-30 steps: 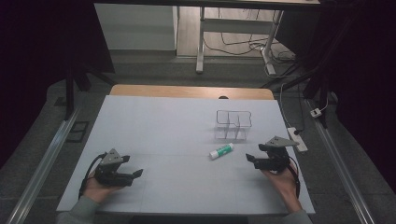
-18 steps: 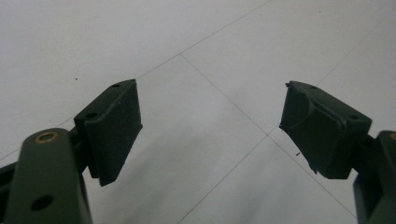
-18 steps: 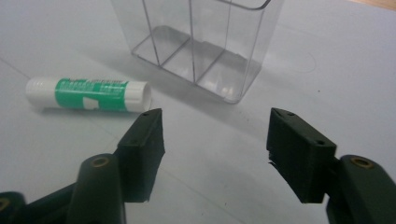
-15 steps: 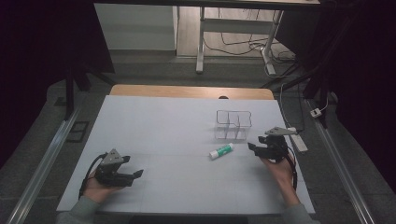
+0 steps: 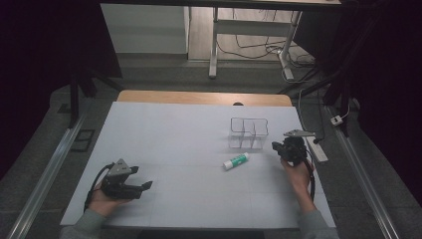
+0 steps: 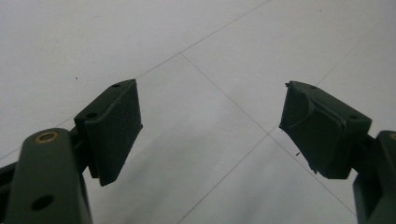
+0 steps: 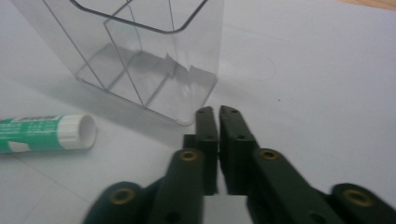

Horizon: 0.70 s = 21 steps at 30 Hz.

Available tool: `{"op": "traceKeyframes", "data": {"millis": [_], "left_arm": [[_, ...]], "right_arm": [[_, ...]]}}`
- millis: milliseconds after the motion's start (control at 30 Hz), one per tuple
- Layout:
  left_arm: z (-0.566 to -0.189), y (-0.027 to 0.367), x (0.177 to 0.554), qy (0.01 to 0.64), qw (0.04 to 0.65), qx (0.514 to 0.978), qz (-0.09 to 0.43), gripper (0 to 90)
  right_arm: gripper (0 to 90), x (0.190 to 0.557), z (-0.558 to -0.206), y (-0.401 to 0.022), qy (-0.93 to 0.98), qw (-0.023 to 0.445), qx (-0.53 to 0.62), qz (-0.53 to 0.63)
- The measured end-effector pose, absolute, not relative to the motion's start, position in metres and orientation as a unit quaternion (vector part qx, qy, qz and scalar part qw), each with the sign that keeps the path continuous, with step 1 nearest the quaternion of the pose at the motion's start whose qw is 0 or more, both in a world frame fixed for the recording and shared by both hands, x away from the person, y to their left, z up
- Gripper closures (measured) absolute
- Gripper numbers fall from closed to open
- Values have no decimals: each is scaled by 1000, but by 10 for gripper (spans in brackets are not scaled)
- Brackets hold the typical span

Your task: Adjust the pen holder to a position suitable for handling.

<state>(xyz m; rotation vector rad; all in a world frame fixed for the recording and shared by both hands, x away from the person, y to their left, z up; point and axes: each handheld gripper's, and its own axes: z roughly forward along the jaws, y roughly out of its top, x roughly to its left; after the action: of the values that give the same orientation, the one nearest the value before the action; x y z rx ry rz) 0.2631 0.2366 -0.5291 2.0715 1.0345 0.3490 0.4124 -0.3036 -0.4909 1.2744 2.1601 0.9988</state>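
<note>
A green and white glue stick (image 5: pixel 235 161) lies on its side on the white table sheet (image 5: pixel 174 139). Just behind it stands a clear plastic divided holder (image 5: pixel 248 133), with nothing inside. My right gripper (image 5: pixel 276 146) sits to the right of both, level with the holder's near corner. Its jaws have just been closing and are now shut with nothing between them (image 7: pixel 216 112). Ahead of them stands the holder (image 7: pixel 140 46), with the glue stick's white cap (image 7: pixel 77 131) off to the left. My left gripper (image 5: pixel 144 186) rests at the near left, open (image 6: pixel 210 126) over bare sheet.
A white power strip (image 5: pixel 317 148) lies at the table's right edge, close behind the right hand. A bare wooden strip (image 5: pixel 199 97) runs along the far edge. Metal rails flank the table on both sides.
The right hand moved away from the near edge, up to the holder's right side, and its jaws went from open to shut. The left hand stayed put.
</note>
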Motion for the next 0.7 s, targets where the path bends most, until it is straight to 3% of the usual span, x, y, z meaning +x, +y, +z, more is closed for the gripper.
{"op": "traceKeyframes", "data": {"millis": [700], "left_arm": [[-529,237,263,406,389,815,138,202]], "right_arm": [[894,438,-497,-290,787,207,462,354]]}}
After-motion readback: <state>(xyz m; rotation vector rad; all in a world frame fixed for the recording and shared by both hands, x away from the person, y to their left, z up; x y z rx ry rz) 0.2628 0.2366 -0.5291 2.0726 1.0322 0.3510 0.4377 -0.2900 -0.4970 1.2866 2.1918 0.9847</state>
